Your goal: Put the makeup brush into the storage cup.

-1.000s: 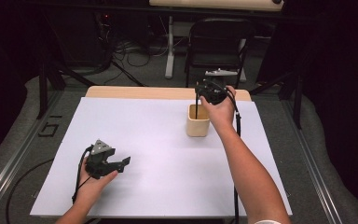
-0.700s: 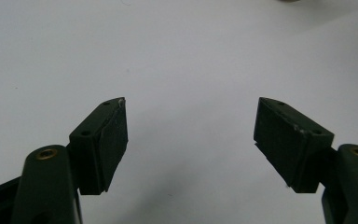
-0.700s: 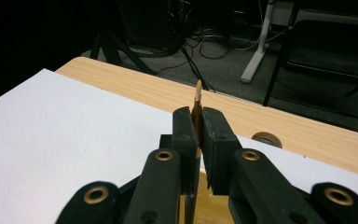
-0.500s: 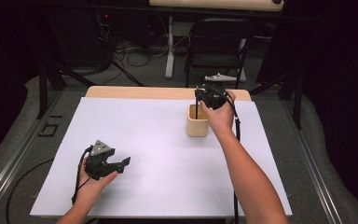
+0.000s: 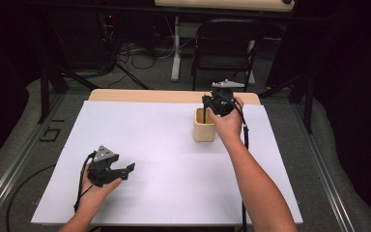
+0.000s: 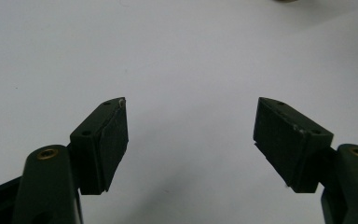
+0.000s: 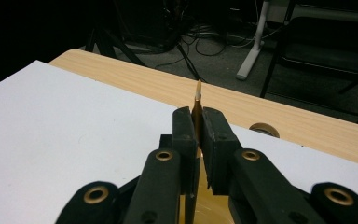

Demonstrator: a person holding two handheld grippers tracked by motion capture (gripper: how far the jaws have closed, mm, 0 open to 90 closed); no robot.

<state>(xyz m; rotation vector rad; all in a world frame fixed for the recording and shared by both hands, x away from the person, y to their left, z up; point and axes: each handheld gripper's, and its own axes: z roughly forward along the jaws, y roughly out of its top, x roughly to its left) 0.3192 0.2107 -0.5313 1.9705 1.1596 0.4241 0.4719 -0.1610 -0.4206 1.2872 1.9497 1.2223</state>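
My right gripper (image 5: 207,103) hangs over a small light wooden cup (image 5: 204,130) at the back right of the table. It is shut on a thin pencil (image 5: 205,116) that runs down into the cup. In the right gripper view the jaws (image 7: 198,126) pinch the pencil, whose pointed tip (image 7: 198,93) sticks out beyond them. Low on the white sheet at the front left, my left gripper (image 5: 125,172) rests in the person's hand. Its jaws (image 6: 191,140) stand wide open over bare white surface with nothing between them.
A white sheet (image 5: 164,145) covers most of the table, with a strip of bare wood (image 5: 149,95) along the far edge and a round cable hole (image 7: 265,129) in it. Behind the table stand a dark folding chair (image 5: 227,43) and cables on the floor.
My right gripper has sunk slightly toward the cup with the pencil in it. The left gripper has stayed where it was.
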